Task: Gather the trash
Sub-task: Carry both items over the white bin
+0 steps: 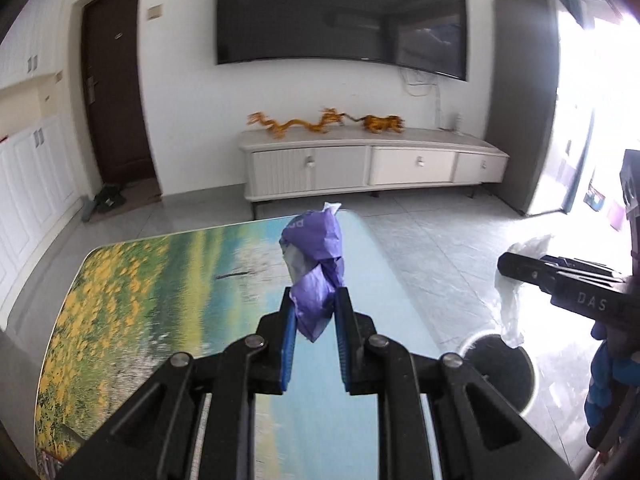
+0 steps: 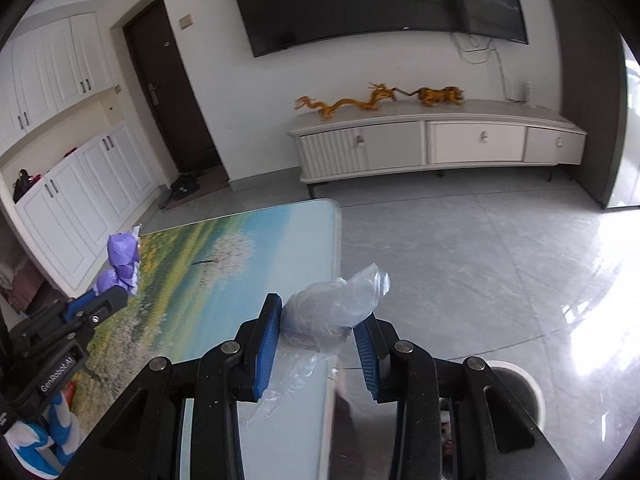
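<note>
My left gripper is shut on a crumpled purple wrapper, held above the picture-printed table. The same left gripper and purple wrapper show at the left of the right wrist view. My right gripper is shut on a crumpled clear plastic bag over the table's right edge. In the left wrist view the right gripper appears at the right, with the clear plastic bag hanging from it. A round bin stands on the floor below it, also seen as the bin.
A white TV cabinet with orange dragon figures stands against the far wall under a large screen. White cupboards line the left wall beside a dark door. Grey tiled floor lies right of the table.
</note>
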